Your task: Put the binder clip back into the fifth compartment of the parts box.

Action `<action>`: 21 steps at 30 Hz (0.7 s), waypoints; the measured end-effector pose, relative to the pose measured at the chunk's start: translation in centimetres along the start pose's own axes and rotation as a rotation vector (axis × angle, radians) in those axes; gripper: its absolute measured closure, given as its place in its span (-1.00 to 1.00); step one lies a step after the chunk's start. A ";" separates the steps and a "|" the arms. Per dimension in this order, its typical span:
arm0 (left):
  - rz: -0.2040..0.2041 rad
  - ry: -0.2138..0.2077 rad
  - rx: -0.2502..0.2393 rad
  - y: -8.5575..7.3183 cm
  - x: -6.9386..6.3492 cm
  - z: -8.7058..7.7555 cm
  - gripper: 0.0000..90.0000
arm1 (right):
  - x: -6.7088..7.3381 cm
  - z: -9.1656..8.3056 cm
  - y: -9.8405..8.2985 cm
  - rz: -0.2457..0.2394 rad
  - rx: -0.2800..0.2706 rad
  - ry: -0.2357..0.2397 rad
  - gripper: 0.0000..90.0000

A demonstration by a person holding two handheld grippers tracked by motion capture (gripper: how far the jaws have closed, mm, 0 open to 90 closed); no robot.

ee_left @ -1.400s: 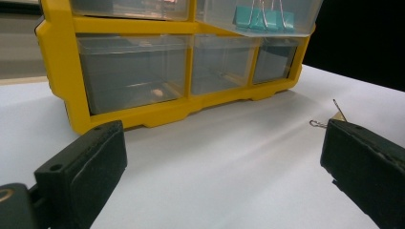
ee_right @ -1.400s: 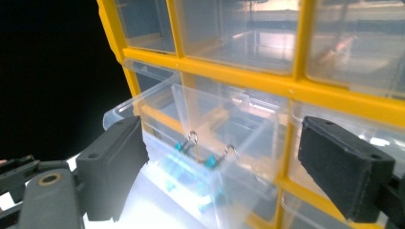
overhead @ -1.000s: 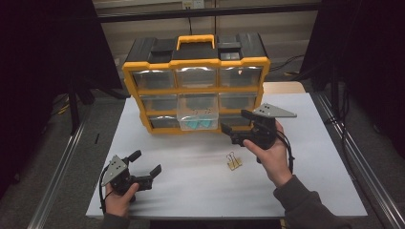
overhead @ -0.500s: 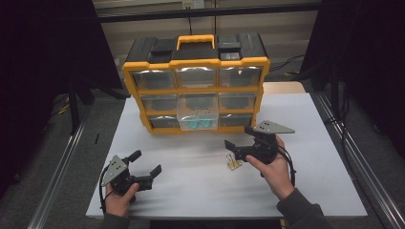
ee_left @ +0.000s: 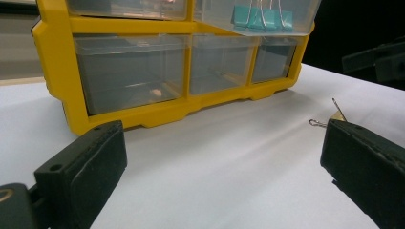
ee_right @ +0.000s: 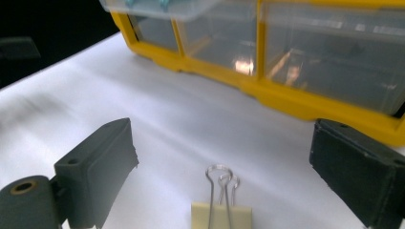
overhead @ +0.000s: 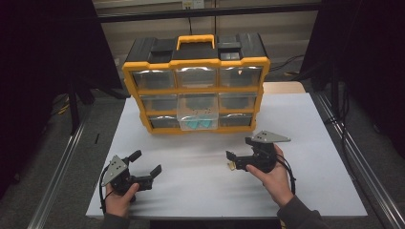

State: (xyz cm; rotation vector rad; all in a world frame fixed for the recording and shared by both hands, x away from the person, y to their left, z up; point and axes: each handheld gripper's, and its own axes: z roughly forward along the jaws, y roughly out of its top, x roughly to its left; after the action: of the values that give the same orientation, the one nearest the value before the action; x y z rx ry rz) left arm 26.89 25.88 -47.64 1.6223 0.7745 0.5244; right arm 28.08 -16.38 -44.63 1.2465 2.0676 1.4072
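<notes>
A cream binder clip lies on the white table, wire handles toward the organizer. My right gripper is open and low over the table, with the clip between its jaws and near their base, not touched. From above, the clip peeks out beside the right gripper. The yellow-and-black drawer organizer stands at the back. Its lower middle drawer is pulled out and holds teal binder clips. My left gripper rests open at the front left, holding nothing.
Clear drawers fill the organizer's other slots; one lower drawer holds a small pale item. The table's front edge is close to both hands. A metal rail runs along the right side, another along the left.
My right gripper has dropped from in front of the organizer's lower drawers toward the person, down to the table around the cream clip. The left gripper has stayed put.
</notes>
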 end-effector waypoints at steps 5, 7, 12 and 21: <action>0.001 0.000 0.000 0.0 0.0 0.0 -0.96 | 0.0 0.4 -1.0 0.001 0.049 -0.001 -0.80; 0.002 0.000 0.000 0.0 0.0 0.0 -0.96 | 0.0 0.5 -1.3 0.001 0.068 -0.008 -0.80; 0.001 0.001 0.000 0.0 0.0 0.0 -0.96 | 0.0 0.9 -2.1 0.001 0.110 -0.018 -0.76; -0.015 0.002 -0.011 0.0 -0.1 0.1 -0.96 | 0.1 1.5 -3.0 -0.030 0.183 -0.014 -0.37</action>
State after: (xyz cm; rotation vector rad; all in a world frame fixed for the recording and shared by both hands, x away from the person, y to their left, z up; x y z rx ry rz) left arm 26.88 25.76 -47.66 1.6048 0.7838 0.5187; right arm 27.65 -15.85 -47.90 1.2851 2.2371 1.2157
